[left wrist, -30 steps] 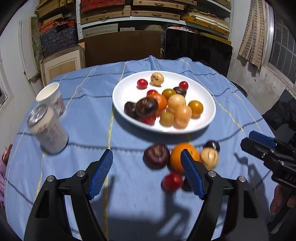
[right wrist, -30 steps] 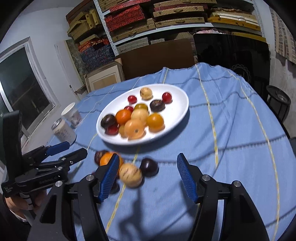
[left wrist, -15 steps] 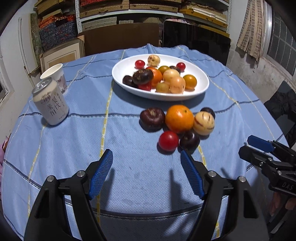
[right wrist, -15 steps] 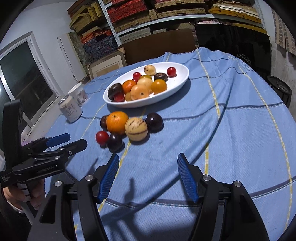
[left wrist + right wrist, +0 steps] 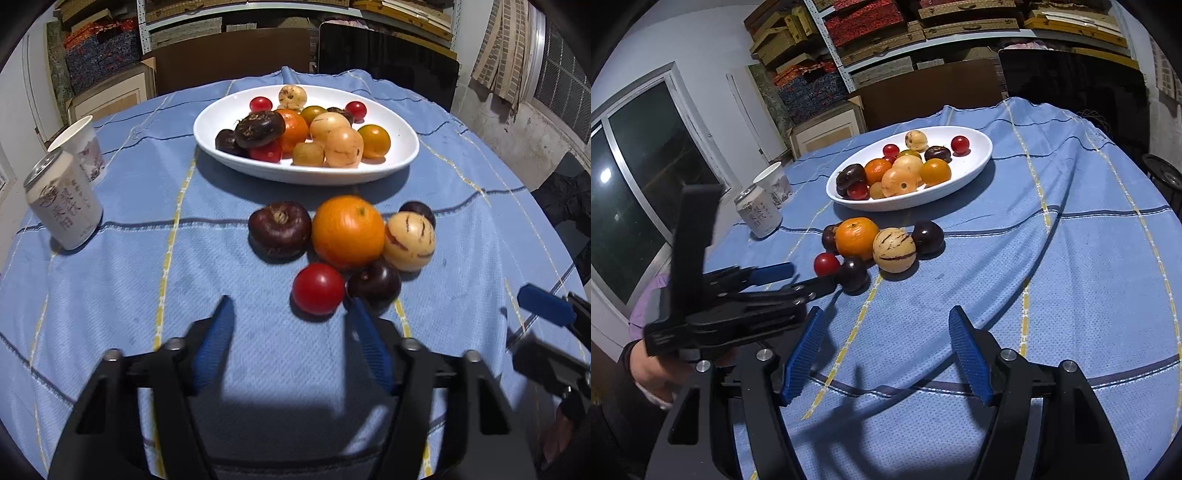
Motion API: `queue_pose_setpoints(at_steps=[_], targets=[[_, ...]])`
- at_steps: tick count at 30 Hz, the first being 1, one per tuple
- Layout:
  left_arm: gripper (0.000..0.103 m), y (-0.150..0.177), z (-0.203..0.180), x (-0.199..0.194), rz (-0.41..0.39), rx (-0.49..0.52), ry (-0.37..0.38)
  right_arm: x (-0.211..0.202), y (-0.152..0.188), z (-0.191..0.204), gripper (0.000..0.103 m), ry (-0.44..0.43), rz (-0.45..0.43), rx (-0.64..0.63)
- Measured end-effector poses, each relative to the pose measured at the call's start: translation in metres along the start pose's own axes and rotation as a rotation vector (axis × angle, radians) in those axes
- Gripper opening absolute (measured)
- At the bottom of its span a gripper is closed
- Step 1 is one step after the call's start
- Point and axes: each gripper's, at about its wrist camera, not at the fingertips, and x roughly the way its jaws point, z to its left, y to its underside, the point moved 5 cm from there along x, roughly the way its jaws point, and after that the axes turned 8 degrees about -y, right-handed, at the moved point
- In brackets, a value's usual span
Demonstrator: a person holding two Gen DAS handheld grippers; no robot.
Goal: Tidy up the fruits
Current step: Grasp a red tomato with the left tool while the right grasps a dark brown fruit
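The left tool (image 5: pixel 291 332), jaws closing on nothing, hovers just short of the red tomato (image 5: pixel 318 288) in the loose fruit cluster on the tabletop (image 5: pixel 147 258) before the white fruit plate (image 5: pixel 402 155), while the right tool (image 5: pixel 886 354) opens, empty.

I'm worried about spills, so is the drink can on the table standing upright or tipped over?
Upright. The can stands on its base on the blue cloth, top rim up, beside the paper cup.
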Motion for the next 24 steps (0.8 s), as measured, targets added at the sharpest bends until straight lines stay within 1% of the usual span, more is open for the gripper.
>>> queue_pose_setpoints(at_steps=[1, 4, 5, 6, 7, 8, 10, 13, 16, 19, 21, 22, 23, 24], targets=[[0.052, -0.002, -0.001, 0.002, 0.008, -0.002, 0.015, 0.0, 0.0, 0.0, 0.07, 0.006, 0.0, -0.002], [0.053, -0.007, 0.001, 0.009, 0.018, -0.013, 0.044, 0.001, 0.001, -0.002, 0.07, 0.017, 0.008, 0.002], [0.051, -0.008, 0.001, 0.01, 0.013, -0.009, 0.047, 0.002, 0.002, -0.003, 0.07, 0.02, 0.011, 0.002], [0.046, -0.008, 0.0, 0.01, 0.009, -0.002, 0.053, 0.003, 0.002, -0.002, 0.07, 0.024, 0.016, 0.001], [0.031, -0.008, -0.002, 0.009, 0.005, 0.008, 0.074, 0.004, 0.003, -0.001, 0.07, 0.028, 0.021, -0.004], [0.027, -0.007, -0.004, 0.008, 0.008, 0.013, 0.093, 0.005, 0.004, 0.0, 0.07, 0.032, 0.025, -0.01], [0.027, -0.006, -0.004, 0.005, 0.01, 0.013, 0.093, 0.007, 0.006, 0.005, 0.07, 0.033, 0.038, -0.03], [0.027, -0.001, 0.001, -0.004, -0.017, 0.023, 0.079, 0.013, 0.007, 0.011, 0.07, 0.031, 0.056, -0.053], [0.027, 0.004, 0.011, -0.015, -0.028, 0.016, 0.089, 0.027, 0.007, 0.019, 0.07, 0.024, 0.104, -0.082], [0.027, 0.008, 0.026, -0.022, -0.037, -0.013, 0.087, 0.041, 0.003, 0.032, 0.07, 0.005, 0.135, -0.124], [0.027, 0.008, 0.034, -0.022, -0.041, -0.033, 0.09, 0.049, 0.0, 0.036, 0.07, 0.003, 0.147, -0.125], [0.027, 0.008, 0.037, -0.022, -0.038, -0.044, 0.095, 0.054, -0.002, 0.038, 0.068, 0.003, 0.152, -0.115], [0.027, 0.008, 0.04, -0.022, -0.034, -0.051, 0.106, 0.058, -0.004, 0.039, 0.062, 0.001, 0.153, -0.105], [0.027, 0.008, 0.041, -0.023, -0.035, -0.058, 0.122, 0.064, -0.005, 0.04, 0.06, 0.004, 0.158, -0.1]])
